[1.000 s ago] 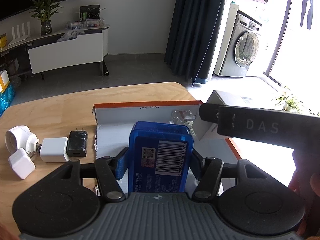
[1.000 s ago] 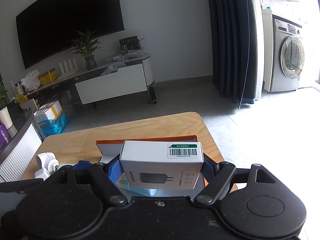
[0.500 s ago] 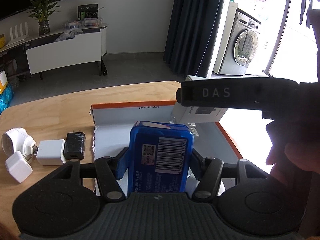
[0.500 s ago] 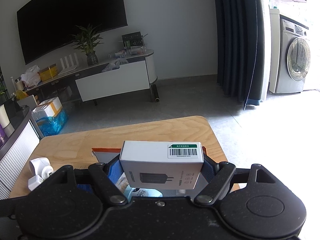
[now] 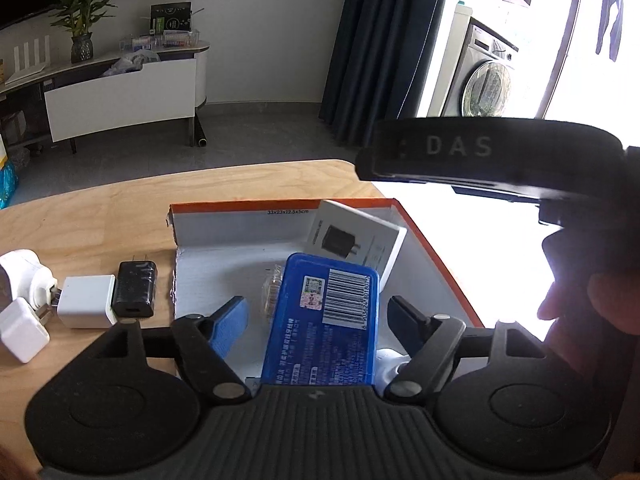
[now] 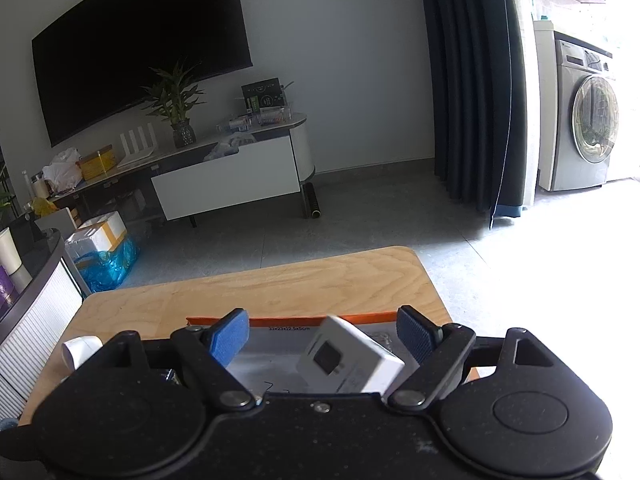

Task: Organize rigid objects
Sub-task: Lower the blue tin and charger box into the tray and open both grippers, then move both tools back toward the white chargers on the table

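An orange-rimmed cardboard box (image 5: 288, 204) lies open on the wooden table. My left gripper (image 5: 320, 316) is open above it; the blue tin (image 5: 324, 320) lies loose between the spread fingers, touching neither pad. My right gripper (image 6: 324, 336) is open too. The white charger box (image 6: 352, 360) sits tilted below it inside the cardboard box, and also shows in the left wrist view (image 5: 356, 240) leaning at the box's far right. A clear packet (image 5: 272, 292) lies beside the tin.
Left of the cardboard box on the table lie a black charger (image 5: 134, 290), a white charger (image 5: 86, 300), a small white cube plug (image 5: 22, 334) and a round white adapter (image 5: 22, 276). The right gripper's body (image 5: 480, 156) hangs over the box's right side.
Both grippers opened. The blue tin was let go into the cardboard box. The white charger box was let go and dropped tilted into the box's far right corner.
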